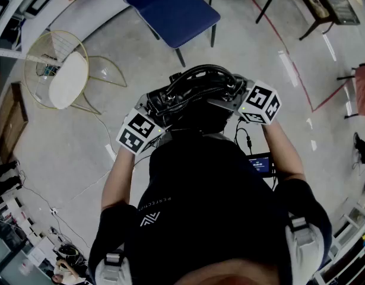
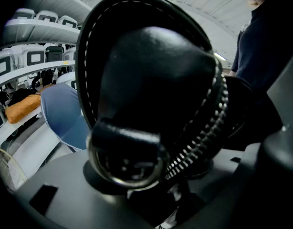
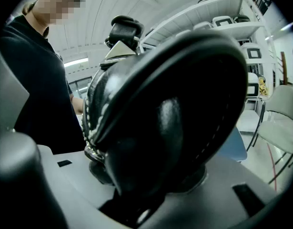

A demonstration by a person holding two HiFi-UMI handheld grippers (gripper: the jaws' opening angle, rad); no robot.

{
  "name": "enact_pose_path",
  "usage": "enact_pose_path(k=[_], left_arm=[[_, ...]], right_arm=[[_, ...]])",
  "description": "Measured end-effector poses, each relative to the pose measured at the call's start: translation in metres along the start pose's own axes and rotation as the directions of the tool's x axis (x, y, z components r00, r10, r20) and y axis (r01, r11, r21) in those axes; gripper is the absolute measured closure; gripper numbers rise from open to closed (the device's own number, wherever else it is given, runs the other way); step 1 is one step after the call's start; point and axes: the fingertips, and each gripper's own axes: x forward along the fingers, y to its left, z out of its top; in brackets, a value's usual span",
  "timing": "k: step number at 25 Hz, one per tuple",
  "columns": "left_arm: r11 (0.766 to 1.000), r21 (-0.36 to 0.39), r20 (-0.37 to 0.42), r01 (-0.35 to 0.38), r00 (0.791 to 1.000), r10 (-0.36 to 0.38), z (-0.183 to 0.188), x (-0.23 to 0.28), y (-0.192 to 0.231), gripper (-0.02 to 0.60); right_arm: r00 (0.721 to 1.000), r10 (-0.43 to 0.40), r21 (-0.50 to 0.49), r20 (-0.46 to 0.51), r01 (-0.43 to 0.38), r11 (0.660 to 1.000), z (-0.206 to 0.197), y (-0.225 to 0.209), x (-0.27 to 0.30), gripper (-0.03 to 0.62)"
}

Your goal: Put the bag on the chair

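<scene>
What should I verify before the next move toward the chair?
1. Left tongs gripping the black leather bag: ok, closed on its ring end.
2. Right tongs gripping the bag: ok, closed on the opposite end.
3. Blue chair seat free: ok, nothing lies on it.
4. Bag over the seat: not ok, held close to the person's chest, short of the chair.
5. Zipper fully closed: cannot tell, only part shows.
</scene>
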Motion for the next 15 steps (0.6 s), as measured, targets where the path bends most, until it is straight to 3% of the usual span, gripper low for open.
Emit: enact_pose_path(k=[15], left_arm=[[0.999,0.038,-0.004,0.035,0.999,-0.035,0.024,0.034,-0.012,0.268]], right_arm=[[0.998,-0.066,0.026,0.002,0.066,0.997,-0.017,-0.016,-0.037,0.364]])
